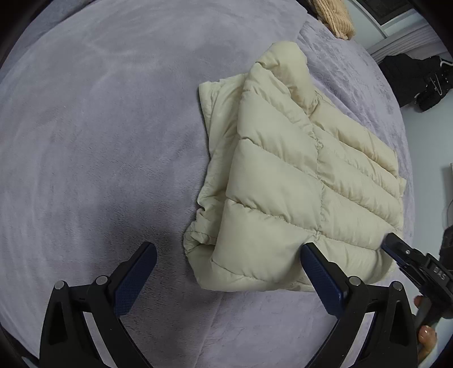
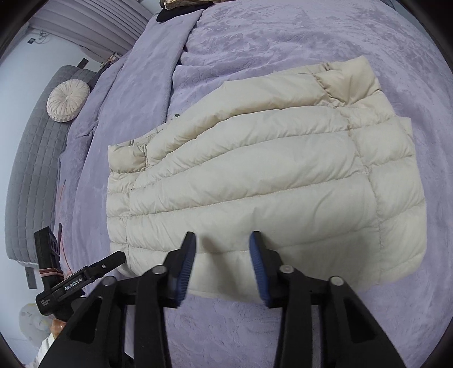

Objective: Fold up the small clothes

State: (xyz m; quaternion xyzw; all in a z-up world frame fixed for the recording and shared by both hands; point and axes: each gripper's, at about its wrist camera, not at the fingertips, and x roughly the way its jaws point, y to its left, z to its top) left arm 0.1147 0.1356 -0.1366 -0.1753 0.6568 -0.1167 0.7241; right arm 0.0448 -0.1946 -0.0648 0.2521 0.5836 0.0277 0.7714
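Observation:
A cream quilted puffer jacket lies folded into a thick block on a lilac plush blanket. It also shows in the right wrist view. My left gripper is open and empty, at the jacket's near edge, with its right finger against the corner. My right gripper is open and empty, its fingertips over the jacket's near edge. The right gripper shows in the left wrist view at the jacket's right corner. The left gripper shows in the right wrist view at the jacket's left corner.
The lilac blanket covers the whole bed. A tan knitted garment lies at the far edge. A grey quilted headboard with a round cream cushion is at the left. Dark items sit on the floor.

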